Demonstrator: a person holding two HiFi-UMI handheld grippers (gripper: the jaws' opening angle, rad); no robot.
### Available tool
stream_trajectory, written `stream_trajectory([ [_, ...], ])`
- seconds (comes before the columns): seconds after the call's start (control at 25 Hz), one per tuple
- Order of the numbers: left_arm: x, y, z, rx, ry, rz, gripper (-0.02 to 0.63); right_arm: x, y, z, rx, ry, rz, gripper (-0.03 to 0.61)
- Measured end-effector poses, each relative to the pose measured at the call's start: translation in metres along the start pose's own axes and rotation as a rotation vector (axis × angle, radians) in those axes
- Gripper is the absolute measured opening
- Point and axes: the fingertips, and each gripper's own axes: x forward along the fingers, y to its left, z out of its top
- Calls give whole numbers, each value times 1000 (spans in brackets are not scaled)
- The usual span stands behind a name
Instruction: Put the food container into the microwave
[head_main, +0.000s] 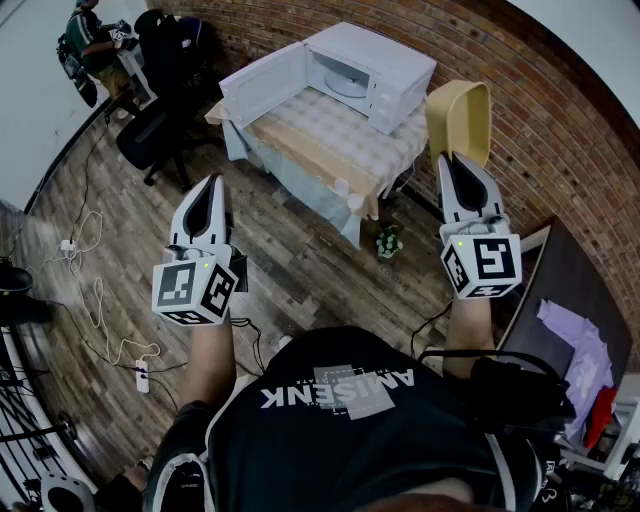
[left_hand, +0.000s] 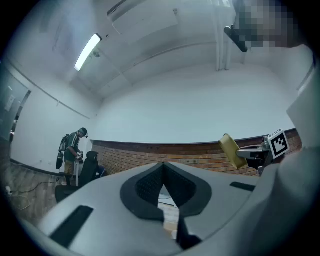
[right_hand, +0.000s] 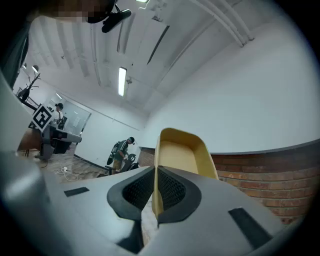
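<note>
My right gripper (head_main: 457, 160) is shut on the rim of a yellow food container (head_main: 459, 120), held up tilted in the air to the right of the table; in the right gripper view the container (right_hand: 182, 150) rises from between the pads. The white microwave (head_main: 360, 72) stands on the table with its door (head_main: 262, 85) swung open to the left and its cavity showing. My left gripper (head_main: 207, 195) is shut and empty, held over the floor in front of the table. In the left gripper view its jaws (left_hand: 164, 186) touch at the tips, and the container (left_hand: 230, 151) shows at the right.
The table (head_main: 330, 135) has a checked cloth. A small flower pot (head_main: 388, 243) stands on the wooden floor beside it. Cables and a power strip (head_main: 141, 375) lie at the left. A person (head_main: 92, 45) stands by office chairs (head_main: 150, 135) at the far left. A dark desk (head_main: 570, 300) is at the right.
</note>
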Motion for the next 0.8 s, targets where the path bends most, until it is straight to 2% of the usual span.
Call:
stream_trajectory([
  [0.52, 2, 14, -2, -3, 11, -32, 12, 10, 13, 3, 9, 5, -15, 49],
  [0.8, -5, 28, -6, -9, 16, -48, 12, 17, 30, 9, 40, -25, -14, 49],
])
